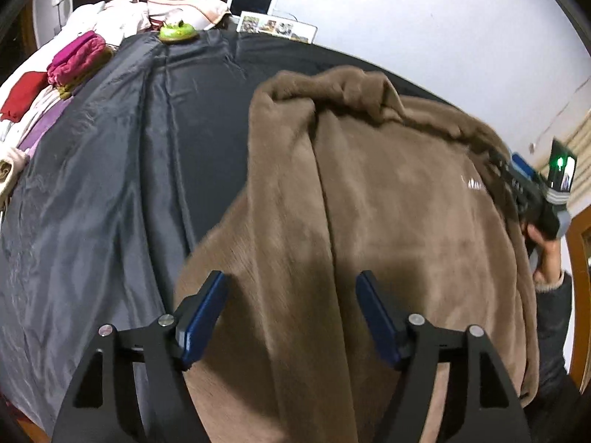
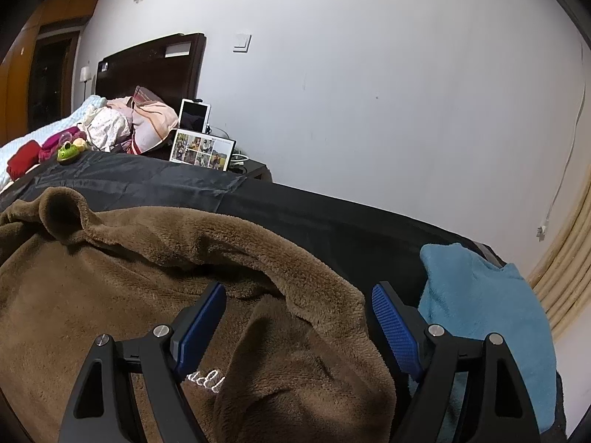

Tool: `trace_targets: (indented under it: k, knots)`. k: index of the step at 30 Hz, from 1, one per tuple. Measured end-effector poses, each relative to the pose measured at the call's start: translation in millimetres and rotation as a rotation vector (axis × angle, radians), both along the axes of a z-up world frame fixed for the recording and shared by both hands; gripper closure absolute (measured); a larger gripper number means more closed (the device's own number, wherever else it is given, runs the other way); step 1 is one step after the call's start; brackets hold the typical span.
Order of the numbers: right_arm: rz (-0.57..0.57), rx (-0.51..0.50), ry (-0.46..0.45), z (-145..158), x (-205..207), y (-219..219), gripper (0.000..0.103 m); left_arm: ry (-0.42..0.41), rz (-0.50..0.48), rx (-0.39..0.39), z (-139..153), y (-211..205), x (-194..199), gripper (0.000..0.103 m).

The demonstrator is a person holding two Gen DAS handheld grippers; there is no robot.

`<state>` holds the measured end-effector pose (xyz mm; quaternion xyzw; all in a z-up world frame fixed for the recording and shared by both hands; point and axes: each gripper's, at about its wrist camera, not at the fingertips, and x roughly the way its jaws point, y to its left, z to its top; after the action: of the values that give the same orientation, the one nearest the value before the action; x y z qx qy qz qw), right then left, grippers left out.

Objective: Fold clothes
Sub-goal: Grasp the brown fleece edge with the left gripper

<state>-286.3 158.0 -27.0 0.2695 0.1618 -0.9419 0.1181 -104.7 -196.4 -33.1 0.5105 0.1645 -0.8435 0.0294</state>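
A brown fleece garment [image 1: 388, 203] lies spread on a dark grey sheet [image 1: 110, 184] over the bed, folded lengthwise with a rumpled far edge. My left gripper [image 1: 291, 277] hangs open just above its near part, nothing between the blue pads. In the right wrist view the same brown fleece [image 2: 110, 277] shows white stitched lettering [image 2: 207, 378]. My right gripper [image 2: 300, 289] is open over the garment's raised right edge, which runs between the fingers without the pads pressing on it. The right gripper's body [image 1: 535, 199] and the hand holding it [image 1: 543, 254] show at the garment's far right.
A light blue garment [image 2: 480, 313] lies at the bed's right end. Folded pink and red clothes [image 1: 77, 59] are stacked at the left, with a green toy [image 1: 177, 31], a photo frame [image 2: 203, 151], a tablet [image 2: 194, 114], pillows and a dark headboard [image 2: 155, 62] beyond. A white wall runs behind.
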Motion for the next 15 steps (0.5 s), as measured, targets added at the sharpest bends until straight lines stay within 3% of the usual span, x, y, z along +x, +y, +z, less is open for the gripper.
trace_targets:
  k: [2,3,4,5,7,9,15]
  knots:
    - [0.0,-0.002,0.001,0.3,1.0,-0.7,0.02,-0.017,-0.018,-0.033,-9.1,9.8,0.2,0.027]
    - [0.0,-0.005,0.003,0.7,1.6,-0.1,0.02,-0.022,-0.022,-0.061,-12.4,13.1,1.1,0.04]
    - [0.0,-0.007,0.003,1.0,1.7,0.4,0.02,-0.028,-0.026,-0.089,-15.7,16.3,1.9,0.062]
    - [-0.001,-0.01,0.004,1.1,1.7,0.9,0.02,-0.026,-0.03,-0.109,-16.5,17.2,2.0,0.065]
    - [-0.002,-0.015,0.004,1.4,1.2,1.2,0.02,-0.02,-0.038,-0.131,-13.2,15.1,1.7,0.082]
    - [-0.004,-0.017,0.002,1.3,1.3,3.6,0.02,-0.012,-0.044,-0.148,-4.8,8.7,0.2,0.085]
    - [-0.004,-0.013,0.001,1.1,0.1,1.5,0.02,0.032,0.035,-0.382,36.8,-31.6,-17.3,0.088]
